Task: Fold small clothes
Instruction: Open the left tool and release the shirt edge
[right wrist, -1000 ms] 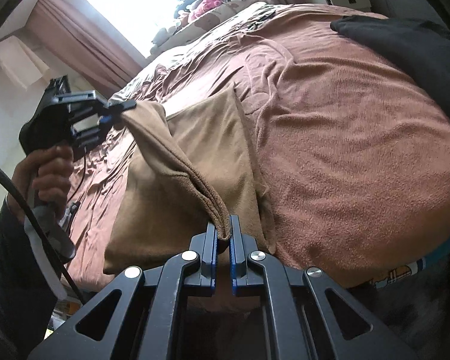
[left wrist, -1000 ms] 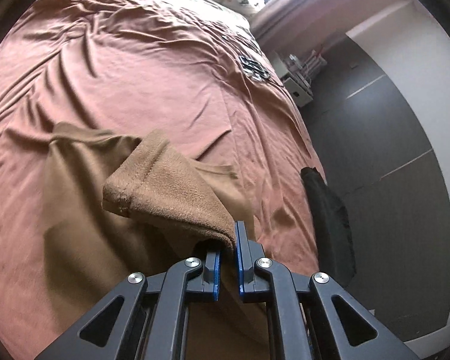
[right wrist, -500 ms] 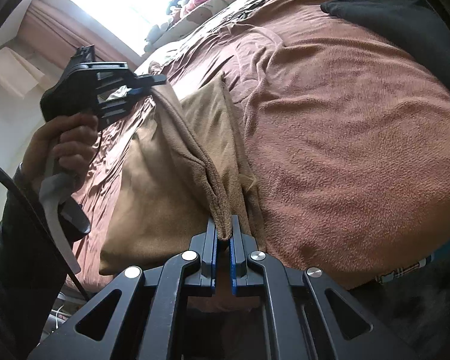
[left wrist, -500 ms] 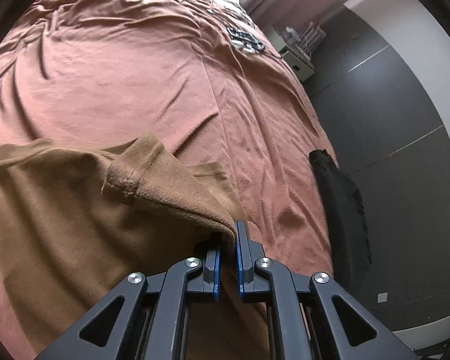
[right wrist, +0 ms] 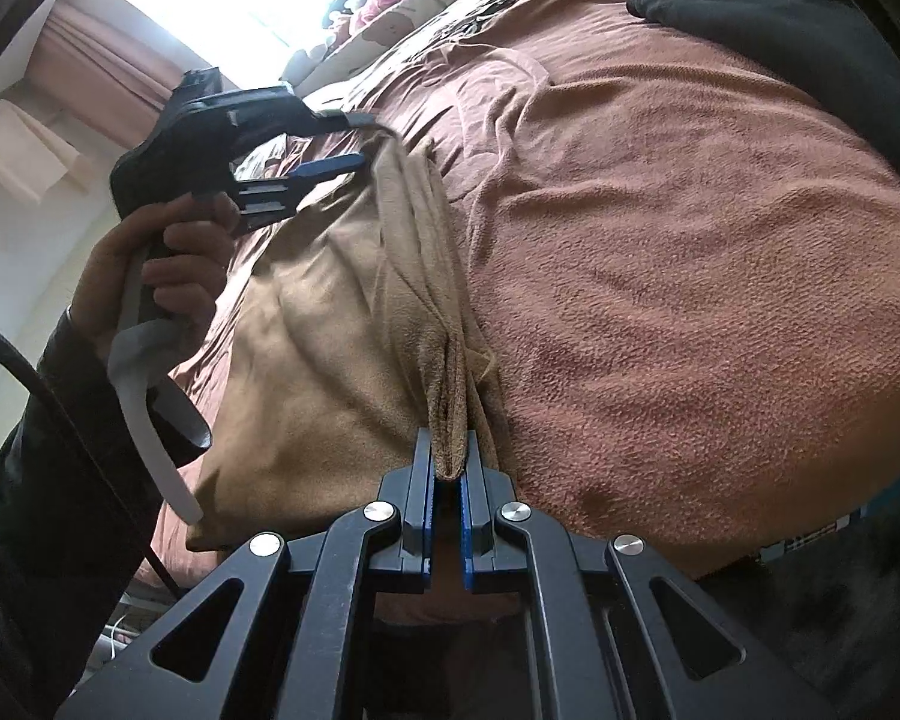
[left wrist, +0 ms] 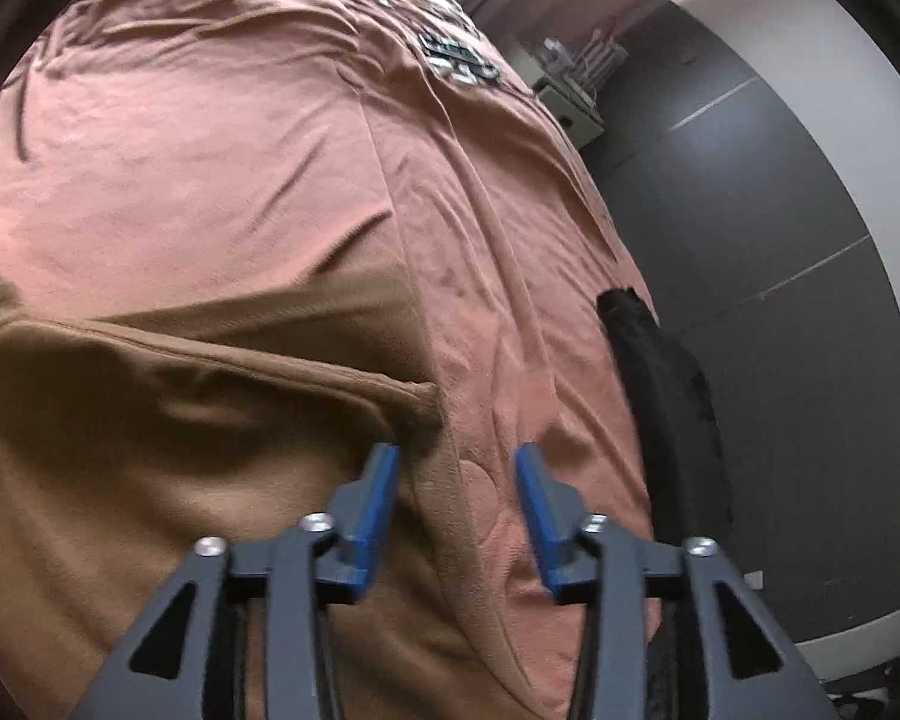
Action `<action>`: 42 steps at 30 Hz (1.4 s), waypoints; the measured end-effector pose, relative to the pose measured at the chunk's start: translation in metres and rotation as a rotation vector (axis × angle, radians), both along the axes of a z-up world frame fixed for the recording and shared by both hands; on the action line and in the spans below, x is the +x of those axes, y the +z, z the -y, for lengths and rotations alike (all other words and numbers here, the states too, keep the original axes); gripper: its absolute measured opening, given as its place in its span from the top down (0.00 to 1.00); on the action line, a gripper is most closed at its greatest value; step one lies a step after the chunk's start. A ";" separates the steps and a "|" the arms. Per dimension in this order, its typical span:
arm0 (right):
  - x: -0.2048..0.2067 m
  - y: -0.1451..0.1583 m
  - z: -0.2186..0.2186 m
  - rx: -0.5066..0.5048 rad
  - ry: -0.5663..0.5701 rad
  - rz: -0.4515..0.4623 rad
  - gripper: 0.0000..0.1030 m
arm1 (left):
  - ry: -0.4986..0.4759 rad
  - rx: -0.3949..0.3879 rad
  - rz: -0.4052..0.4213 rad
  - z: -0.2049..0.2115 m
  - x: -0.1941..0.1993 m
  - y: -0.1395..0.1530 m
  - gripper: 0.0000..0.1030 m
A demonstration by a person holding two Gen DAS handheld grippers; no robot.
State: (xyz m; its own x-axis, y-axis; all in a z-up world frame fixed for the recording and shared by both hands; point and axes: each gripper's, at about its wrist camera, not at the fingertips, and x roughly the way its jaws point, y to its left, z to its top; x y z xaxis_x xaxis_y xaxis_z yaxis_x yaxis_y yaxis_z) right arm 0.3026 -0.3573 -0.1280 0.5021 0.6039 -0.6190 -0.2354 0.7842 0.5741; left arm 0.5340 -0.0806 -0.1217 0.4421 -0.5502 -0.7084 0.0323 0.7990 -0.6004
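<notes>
A brown garment (left wrist: 150, 450) lies on the bed, one edge folded over onto itself. My left gripper (left wrist: 456, 456) hovers over its right edge, its jaws opening; the folded corner rests just beside the left pad and no pad presses on it. In the right wrist view the left gripper (right wrist: 372, 141), held by a hand (right wrist: 168, 252), shows both fingers apart above the garment's (right wrist: 330, 330) far end. My right gripper (right wrist: 448, 450) is shut on a bunched fold at the near end.
The reddish-brown bed cover (left wrist: 240, 150) is wrinkled all round. A black garment (left wrist: 666, 396) hangs over the bed's right edge, also seen as the black garment (right wrist: 780, 30). Small dark items (left wrist: 462, 57) lie far up the bed; a white nightstand (left wrist: 570, 96) stands beyond.
My left gripper carried the garment's corner across and down onto the cloth, then its jaws parted and the corner dropped flat. The right gripper stayed shut on its fold.
</notes>
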 end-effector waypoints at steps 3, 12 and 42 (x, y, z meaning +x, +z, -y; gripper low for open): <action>-0.001 0.001 0.000 -0.005 -0.003 0.005 0.97 | 0.014 0.023 -0.007 -0.011 -0.006 0.002 0.54; -0.010 0.004 0.001 -0.025 -0.012 0.014 0.98 | 0.074 0.088 -0.030 -0.062 -0.050 -0.001 0.54; 0.023 0.018 -0.008 -0.120 0.043 0.038 0.57 | 0.219 0.021 -0.120 -0.130 -0.233 -0.043 0.50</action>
State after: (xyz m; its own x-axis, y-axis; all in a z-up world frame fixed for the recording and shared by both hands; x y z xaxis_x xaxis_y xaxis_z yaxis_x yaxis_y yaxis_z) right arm 0.3254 -0.3495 -0.1097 0.5019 0.5478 -0.6694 -0.2896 0.8356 0.4667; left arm 0.3005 0.0498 -0.1651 0.4613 -0.4355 -0.7730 -0.2133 0.7913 -0.5731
